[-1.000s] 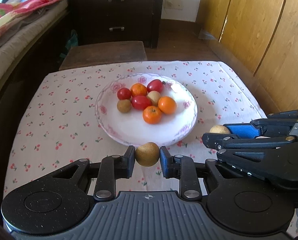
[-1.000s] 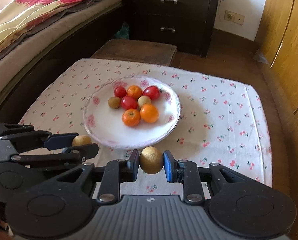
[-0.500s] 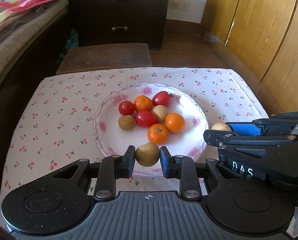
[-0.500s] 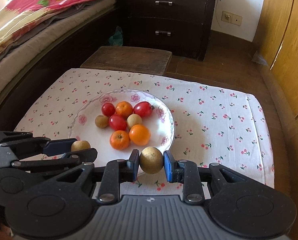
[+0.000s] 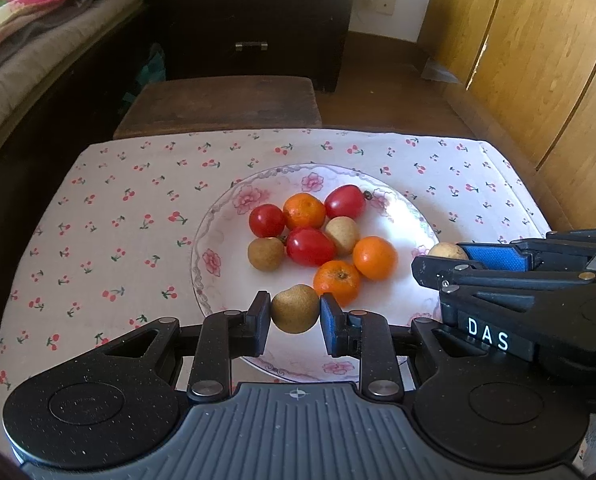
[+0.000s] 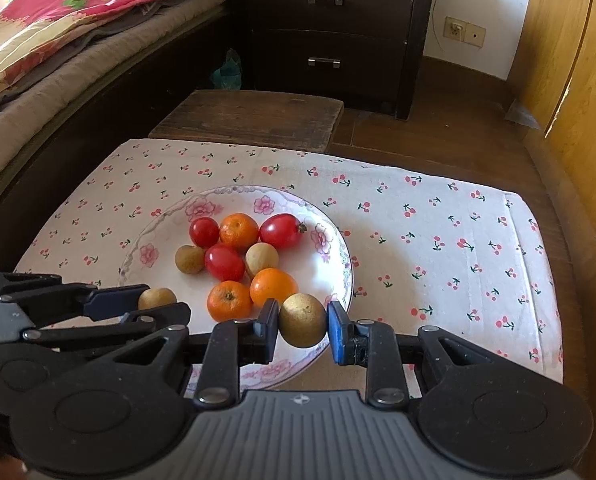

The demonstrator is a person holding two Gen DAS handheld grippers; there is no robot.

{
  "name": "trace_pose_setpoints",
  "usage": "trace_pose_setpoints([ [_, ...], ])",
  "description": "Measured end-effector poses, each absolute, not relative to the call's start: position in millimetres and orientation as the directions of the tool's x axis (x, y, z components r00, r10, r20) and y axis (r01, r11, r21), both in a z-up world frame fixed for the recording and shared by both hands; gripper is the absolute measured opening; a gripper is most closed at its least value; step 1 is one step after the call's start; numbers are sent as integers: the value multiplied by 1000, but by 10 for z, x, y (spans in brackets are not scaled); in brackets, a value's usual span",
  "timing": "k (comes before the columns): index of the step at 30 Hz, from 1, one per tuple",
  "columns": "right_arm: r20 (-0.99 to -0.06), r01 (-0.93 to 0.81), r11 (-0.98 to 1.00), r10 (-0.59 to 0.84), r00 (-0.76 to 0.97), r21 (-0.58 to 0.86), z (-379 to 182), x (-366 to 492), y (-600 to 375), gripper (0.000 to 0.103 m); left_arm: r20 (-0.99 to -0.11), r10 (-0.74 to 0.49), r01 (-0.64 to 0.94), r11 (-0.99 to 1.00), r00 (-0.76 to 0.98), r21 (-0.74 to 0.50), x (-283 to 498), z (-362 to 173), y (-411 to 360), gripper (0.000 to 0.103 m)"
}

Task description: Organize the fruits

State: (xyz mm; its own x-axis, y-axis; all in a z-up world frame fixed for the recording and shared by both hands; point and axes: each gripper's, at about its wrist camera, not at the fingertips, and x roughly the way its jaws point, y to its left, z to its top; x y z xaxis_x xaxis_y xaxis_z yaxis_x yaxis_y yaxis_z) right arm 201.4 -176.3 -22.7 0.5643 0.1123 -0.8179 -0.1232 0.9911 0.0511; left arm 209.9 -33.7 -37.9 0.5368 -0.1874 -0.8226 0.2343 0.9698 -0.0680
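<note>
Cherry-print cloth (image 5: 110, 216) is being lit by sun, with the plate (image 5: 218, 248) of fruit resting on it. One brown fruit (image 5: 295, 309) is being clamped by the left gripper (image 5: 294, 318) over the plate's near rim. Another brown fruit (image 6: 303, 314) is being gripped by the right gripper (image 6: 303, 328) over the plate's near-right rim.

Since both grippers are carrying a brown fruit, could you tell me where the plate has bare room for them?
The plate is bare along its left side, between its rim and the fruit cluster, and on its far right. The middle is crowded.
</note>
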Motion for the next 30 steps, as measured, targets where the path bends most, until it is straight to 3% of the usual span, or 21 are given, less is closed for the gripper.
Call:
trace_pose_setpoints([
  [21,-820,-132,987,146,554,87,-305,2111,-1695,29,-824,-155,205,978,545,-49,2161,-426,-269,36],
  [30,-805,-114,989,141,576,92,-213,2010,-1736,37,-811,-153,193,980,565,-51,2103,-368,-204,48],
])
